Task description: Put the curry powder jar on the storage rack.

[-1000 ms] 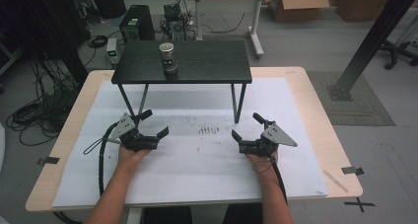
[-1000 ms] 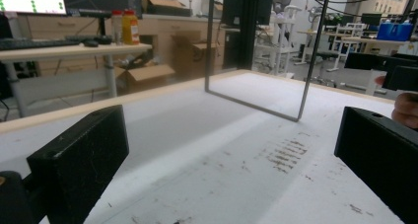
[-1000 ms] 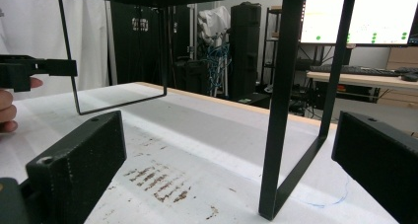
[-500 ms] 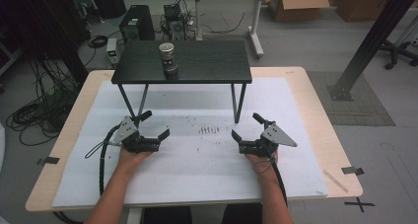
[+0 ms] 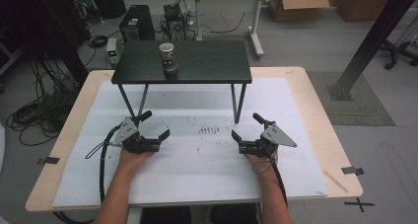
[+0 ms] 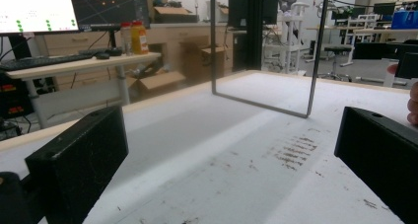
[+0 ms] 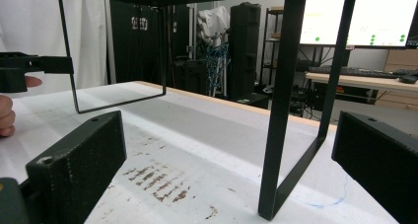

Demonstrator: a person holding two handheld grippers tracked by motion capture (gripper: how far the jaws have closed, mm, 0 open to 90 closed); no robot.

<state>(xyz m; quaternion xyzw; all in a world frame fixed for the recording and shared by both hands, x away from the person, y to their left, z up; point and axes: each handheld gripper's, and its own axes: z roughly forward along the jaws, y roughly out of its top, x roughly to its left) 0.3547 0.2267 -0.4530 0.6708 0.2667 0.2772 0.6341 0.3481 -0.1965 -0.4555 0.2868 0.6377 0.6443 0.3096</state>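
Jar [image 5: 167,56] with a shiny lid: that is the one small thing here, and it stands on top of the little black table [image 5: 207,61], toward its left side. It is round and dark. There is a label on it, but it is too small to read.

One little black table stands on the far half of the big wooden table [image 5: 315,110]. It has thin black legs. A white sheet [image 5: 197,169] covers most of the wooden table, with dark scuff marks [image 5: 209,130] in the middle.

On the left, the left gripper [image 5: 156,127] lies on the white sheet, held by a hand [image 5: 133,157]. Its two jaws are spread wide and hold nothing. A black cable [image 5: 102,169] curls back from it. In the left gripper view the legs of the little table stand ahead, and the scuff marks are between the jaws.

On the right, the right gripper [image 5: 246,127] lies on the sheet too, held by the other hand [image 5: 260,160]. Its two jaws are also spread wide with nothing in them. In the right gripper view one black leg [image 7: 281,105] stands close in front, between the jaws.

The two grippers are well apart, both in front of the little table and below the jar.

Behind the table are one black computer box [image 5: 134,22], many cables on the floor, and a cardboard box [image 5: 300,4].
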